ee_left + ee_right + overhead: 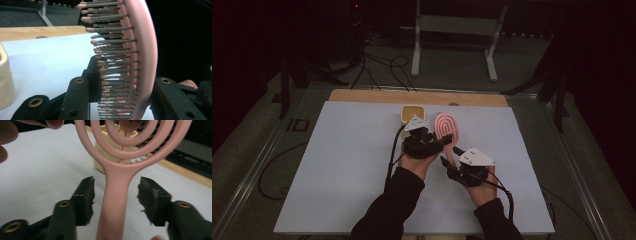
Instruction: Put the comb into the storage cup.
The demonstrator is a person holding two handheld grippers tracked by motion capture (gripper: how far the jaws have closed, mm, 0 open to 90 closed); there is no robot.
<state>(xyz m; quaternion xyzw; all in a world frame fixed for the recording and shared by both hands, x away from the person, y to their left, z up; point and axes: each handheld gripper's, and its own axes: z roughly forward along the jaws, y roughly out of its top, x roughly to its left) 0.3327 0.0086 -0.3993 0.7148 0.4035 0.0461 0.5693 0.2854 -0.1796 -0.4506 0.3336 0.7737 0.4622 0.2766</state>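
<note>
My left gripper (438, 141) has its fingers (76, 96) clamped across the pink hairbrush (448, 128) head, holding it just in front of the yellow cup (413, 114) above the worktop (342, 165), so my right gripper (115, 195), fingers apart round the handle, can take it.

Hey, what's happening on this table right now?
A person is handling a pink hairbrush with a pair of hand-held tongs over a table covered in white. The left tongs have the brush head between their jaws, one jaw on the bristle side and one against the back. The right tongs are open, with the brush handle standing between the jaws, a gap on each side. A cream-coloured container sits just behind the brush.
</note>
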